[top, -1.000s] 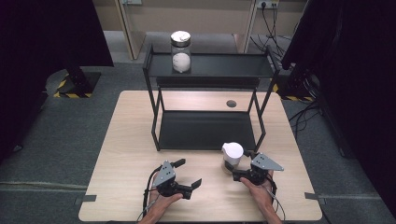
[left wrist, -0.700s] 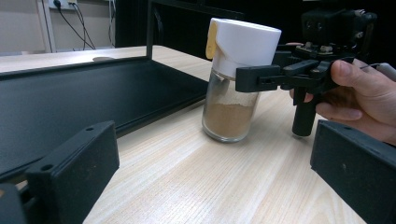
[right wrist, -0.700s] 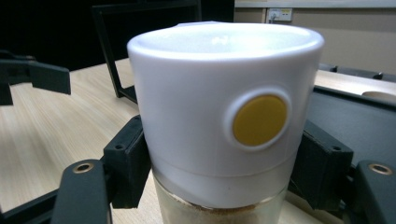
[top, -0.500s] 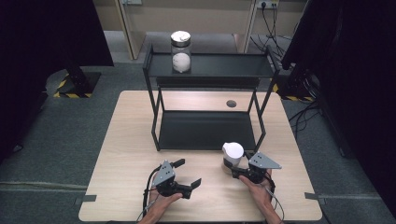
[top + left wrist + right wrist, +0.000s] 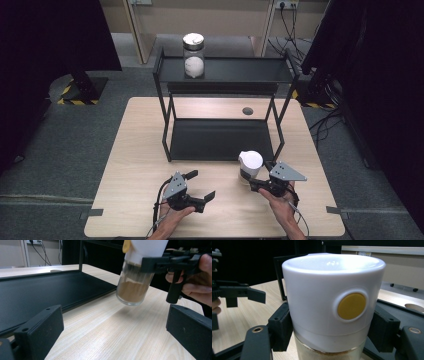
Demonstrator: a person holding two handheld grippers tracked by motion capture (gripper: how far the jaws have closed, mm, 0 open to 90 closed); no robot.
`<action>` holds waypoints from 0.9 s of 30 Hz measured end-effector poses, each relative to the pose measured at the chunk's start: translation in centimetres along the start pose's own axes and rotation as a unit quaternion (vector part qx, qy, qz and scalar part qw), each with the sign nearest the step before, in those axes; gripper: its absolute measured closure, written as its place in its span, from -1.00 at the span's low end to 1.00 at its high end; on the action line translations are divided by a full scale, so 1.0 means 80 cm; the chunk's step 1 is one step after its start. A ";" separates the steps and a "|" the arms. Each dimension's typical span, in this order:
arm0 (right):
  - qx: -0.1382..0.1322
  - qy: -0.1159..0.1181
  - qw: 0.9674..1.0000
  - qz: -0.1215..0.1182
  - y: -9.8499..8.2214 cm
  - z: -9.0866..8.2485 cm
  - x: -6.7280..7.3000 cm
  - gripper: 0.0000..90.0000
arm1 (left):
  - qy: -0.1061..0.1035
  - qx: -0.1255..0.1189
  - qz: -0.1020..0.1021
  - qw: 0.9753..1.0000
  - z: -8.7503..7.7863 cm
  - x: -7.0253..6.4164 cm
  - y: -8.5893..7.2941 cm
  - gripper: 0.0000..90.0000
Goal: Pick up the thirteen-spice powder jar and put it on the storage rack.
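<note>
- Right gripper (image 5: 253,183): jaws clamped on the jar (image 5: 249,166), one on each side, just below its white cap (image 5: 329,297). They have just closed onto it.
- Jar: glass body holding brown powder, cap with a yellow round button (image 5: 351,306). It is at the near right of the table (image 5: 130,200), just in front of the rack (image 5: 222,137). In the left gripper view its base tilts and appears lifted clear of the wood, with a shadow beneath.
- Left gripper (image 5: 204,187): jaws wide, nothing between them. It is low at the near edge of the table, left of the jar and apart from it, pointing toward it.
- Rack: black, two shelves. A second jar (image 5: 193,55) with a white cap stands upright on the top shelf, at its left end. Lower shelf bare.
- A dark round spot (image 5: 247,111) marks the table behind the rack.
</note>
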State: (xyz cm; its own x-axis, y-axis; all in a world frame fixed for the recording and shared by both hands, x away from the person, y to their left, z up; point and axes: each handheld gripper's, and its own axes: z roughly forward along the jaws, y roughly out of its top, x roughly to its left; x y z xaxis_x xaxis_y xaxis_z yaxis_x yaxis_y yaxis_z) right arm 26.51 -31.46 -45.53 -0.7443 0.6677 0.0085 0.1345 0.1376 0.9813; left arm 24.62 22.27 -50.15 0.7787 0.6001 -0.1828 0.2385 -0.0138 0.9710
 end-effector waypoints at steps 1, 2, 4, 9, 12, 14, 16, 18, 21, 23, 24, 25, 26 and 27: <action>-0.001 0.001 1.000 0.001 0.002 -0.001 0.000 -0.32 | 0.000 0.000 0.001 1.000 0.000 0.000 0.000 -0.98; -0.001 0.001 1.000 0.002 0.004 -0.002 0.000 -0.32 | 0.000 0.000 0.001 1.000 0.000 0.000 0.000 -0.98; -0.002 0.002 1.000 0.002 0.006 -0.002 0.000 -0.32 | 0.000 0.000 0.000 1.000 0.000 0.000 0.000 -0.98; -0.006 0.005 1.000 0.004 0.022 -0.005 -0.001 -0.32 | 0.001 -0.001 -0.002 1.000 0.000 0.000 0.000 -0.98; -0.010 0.008 1.000 0.004 0.031 -0.007 -0.003 -0.32 | 0.001 -0.001 -0.004 1.000 0.000 0.000 -0.001 -0.98; -0.011 0.008 1.000 0.006 0.037 -0.007 -0.003 -0.32 | 0.002 -0.001 -0.004 1.000 0.000 0.000 -0.001 -0.98; -0.011 0.011 1.000 0.006 0.044 -0.008 -0.005 -0.32 | 0.002 -0.001 -0.004 1.000 0.000 0.000 -0.001 -0.98; -0.013 0.010 1.000 0.005 0.051 -0.009 -0.006 -0.32 | 0.002 -0.002 -0.004 1.000 0.000 0.000 -0.001 -0.98; -0.019 0.011 1.000 -0.001 0.062 -0.009 -0.007 -0.32 | 0.002 -0.001 -0.005 1.000 0.000 0.000 -0.001 -0.98; -0.022 0.012 1.000 -0.001 0.068 -0.010 -0.007 -0.32 | 0.002 -0.002 -0.005 1.000 0.000 0.000 -0.001 -0.98; -0.024 0.012 1.000 -0.003 0.072 -0.011 -0.008 -0.32 | 0.002 -0.002 -0.005 1.000 0.000 0.000 -0.001 -0.98; -0.025 0.013 1.000 -0.004 0.076 -0.011 -0.008 -0.32 | 0.002 -0.002 -0.005 1.000 0.000 0.000 -0.001 -0.98; -0.025 0.014 1.000 -0.006 0.080 -0.011 -0.009 -0.32 | 0.003 -0.002 -0.004 1.000 -0.001 0.000 -0.001 -0.98; -0.025 0.016 1.000 -0.005 0.085 -0.012 -0.009 -0.32 | 0.002 -0.002 -0.004 1.000 -0.001 0.000 -0.001 -0.98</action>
State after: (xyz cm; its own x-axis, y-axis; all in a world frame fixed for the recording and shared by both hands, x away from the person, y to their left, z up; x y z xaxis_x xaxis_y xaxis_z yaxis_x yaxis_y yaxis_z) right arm 27.37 -31.71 -38.67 -0.7660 0.6428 0.0031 0.0937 0.1069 0.9898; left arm 24.59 22.32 -50.22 0.7737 0.6042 -0.1905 0.2433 -0.0057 0.9699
